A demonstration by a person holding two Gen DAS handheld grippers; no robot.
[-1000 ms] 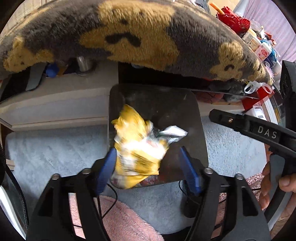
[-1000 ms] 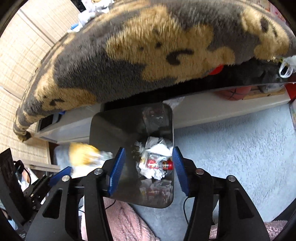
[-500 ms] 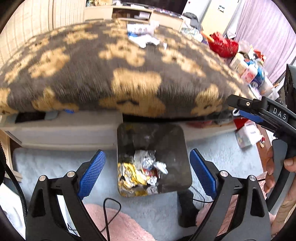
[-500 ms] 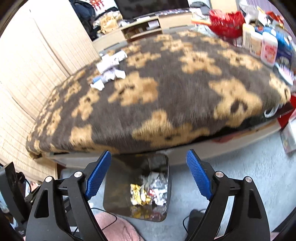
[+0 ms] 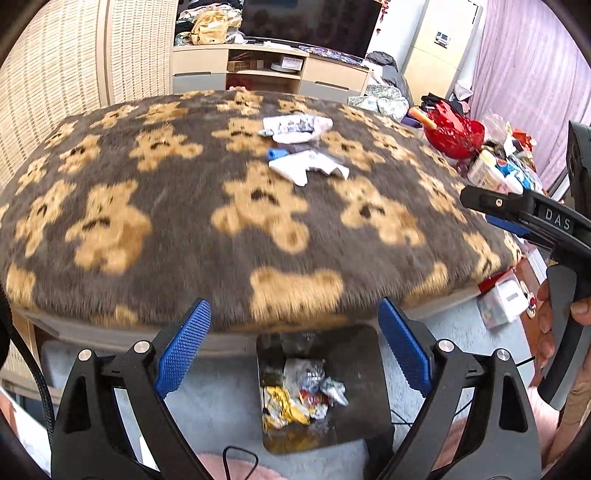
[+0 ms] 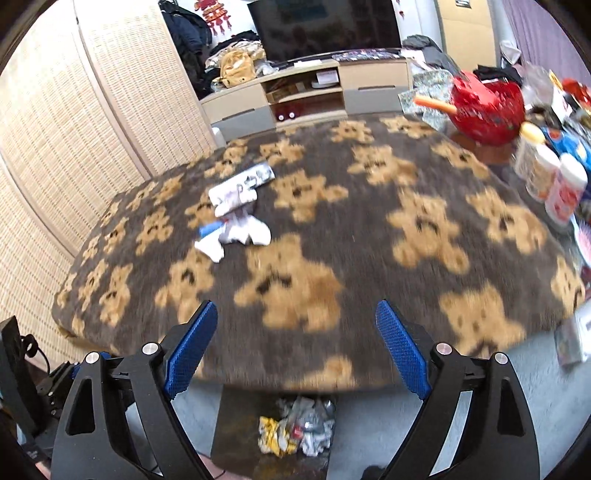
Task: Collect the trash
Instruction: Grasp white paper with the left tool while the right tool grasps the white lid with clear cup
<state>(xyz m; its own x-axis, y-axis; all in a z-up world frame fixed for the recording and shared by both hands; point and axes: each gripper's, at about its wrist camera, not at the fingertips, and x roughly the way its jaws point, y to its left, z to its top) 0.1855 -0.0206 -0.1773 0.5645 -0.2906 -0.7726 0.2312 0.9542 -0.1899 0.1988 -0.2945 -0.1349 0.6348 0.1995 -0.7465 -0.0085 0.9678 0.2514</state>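
The left gripper (image 5: 293, 349) has its blue pads (image 5: 183, 347) wide apart, and nothing is between them. The right gripper (image 6: 295, 349) also has its pads (image 6: 190, 345) far apart; its jaws are opening at this moment and hold nothing. In the left view the right gripper shows at the right edge, with a hand (image 5: 554, 321) on its grip.

Below both grippers, on the pale carpet (image 5: 221, 391), stands a dark bin (image 5: 362, 354). Inside it lies crumpled trash (image 5: 301, 391): a yellow wrapper and some silver and white pieces. The bin is just at the edge of the bed and partly under it.

Ahead of the grippers is a grey blanket (image 5: 184, 221) with tan bear figures, which covers the bed. On the blanket, toward its far side, lie white wrappers (image 5: 306, 166) and a small blue piece (image 5: 277, 153), close together and well apart from the bin.

At the right side of the bed stand a red basket (image 6: 487, 107) and some bottles (image 6: 554, 181). Behind the bed there is a low cabinet (image 6: 306, 96) with a dark screen (image 6: 321, 26) on it.
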